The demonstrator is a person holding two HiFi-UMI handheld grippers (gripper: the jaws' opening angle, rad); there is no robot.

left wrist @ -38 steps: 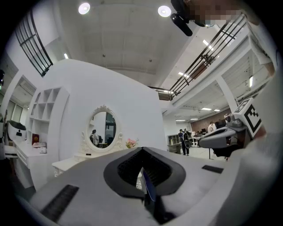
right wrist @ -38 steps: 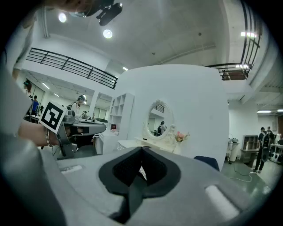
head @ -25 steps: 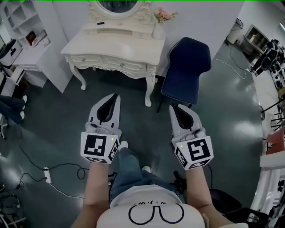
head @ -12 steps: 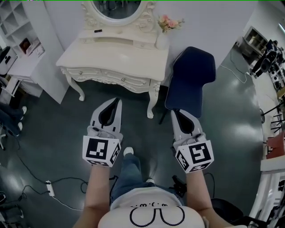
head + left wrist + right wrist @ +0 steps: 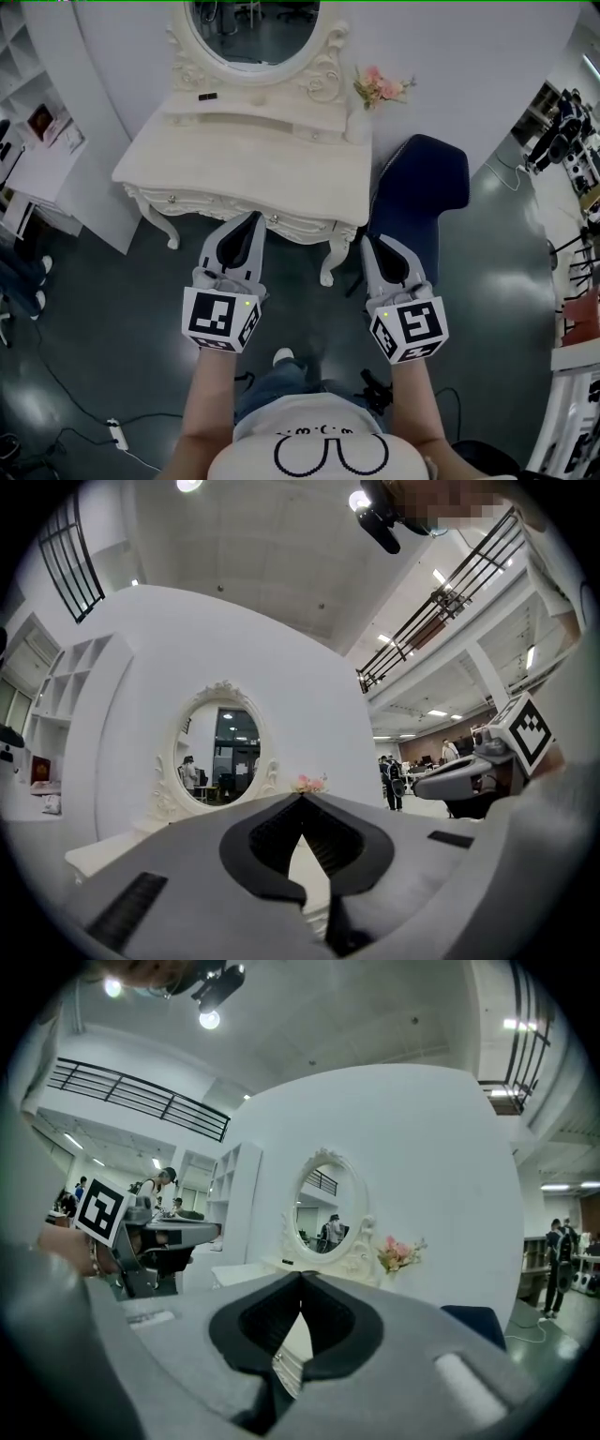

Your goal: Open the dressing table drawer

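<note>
Just past the left claw [image 5: 251, 217] sits the drawer [image 5: 197, 207].

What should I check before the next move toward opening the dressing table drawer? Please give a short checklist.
1. Drawer closed, front flush with the table: ok.
2. Drawer knob in sight, uncovered: ok.
3. Left gripper jaws ready to take a knob: not ok, together and empty.
4. Right gripper jaws ready: not ok, together and empty.
5. Blue chair out of the drawer's way: ok, it stands beside the table.
6. Left gripper touching the table front: cannot tell.
</note>
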